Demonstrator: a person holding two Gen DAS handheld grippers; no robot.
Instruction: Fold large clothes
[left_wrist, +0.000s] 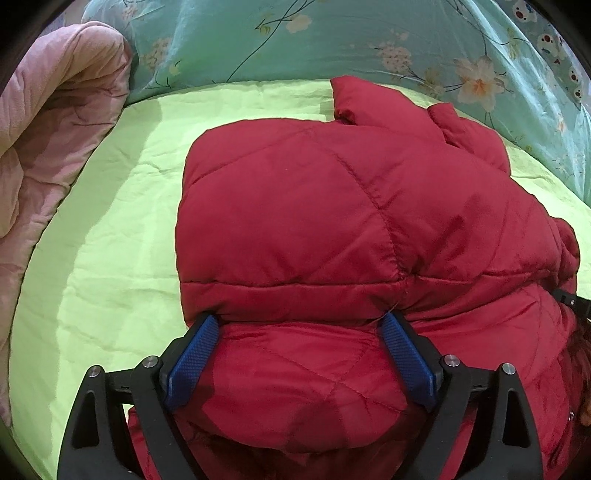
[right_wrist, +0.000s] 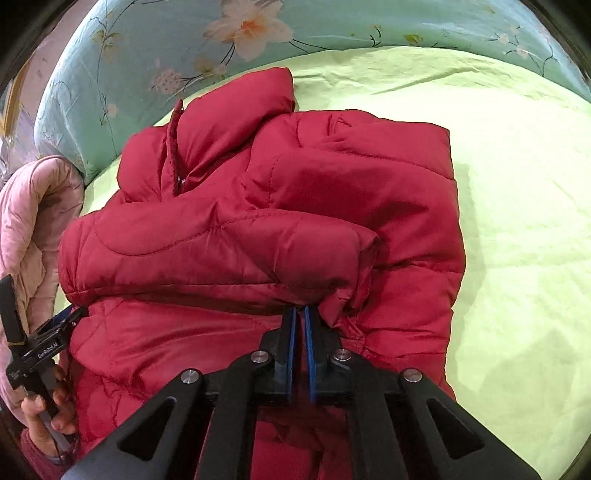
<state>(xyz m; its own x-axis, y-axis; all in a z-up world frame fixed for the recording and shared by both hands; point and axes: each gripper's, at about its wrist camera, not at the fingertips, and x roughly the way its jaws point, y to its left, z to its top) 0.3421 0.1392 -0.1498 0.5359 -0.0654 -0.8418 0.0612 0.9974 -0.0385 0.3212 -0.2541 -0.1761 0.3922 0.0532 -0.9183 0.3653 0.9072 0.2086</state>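
Nearest to me, my right tool (right_wrist: 300, 314) was closed, its blue pads nearly together at the folded edge of the red quilted jacket (right_wrist: 280, 229); I could not confirm whether fabric was pinched between them. My left tool (left_wrist: 298, 325) stood wide open, its pads tucked under the same folded hem with padded fabric bulging between them, gripping nothing firmly. The jacket lay on the bed's lime-green sheet (right_wrist: 517, 184), its lower part doubled over the body and the collar end farthest from me. I judged the step to be the cross fold, largely complete. The next move called for releasing and pressing the bulky layers flat. Beyond lay a floral quilt (left_wrist: 332, 37) and, at left, a pink comforter (left_wrist: 55, 129).
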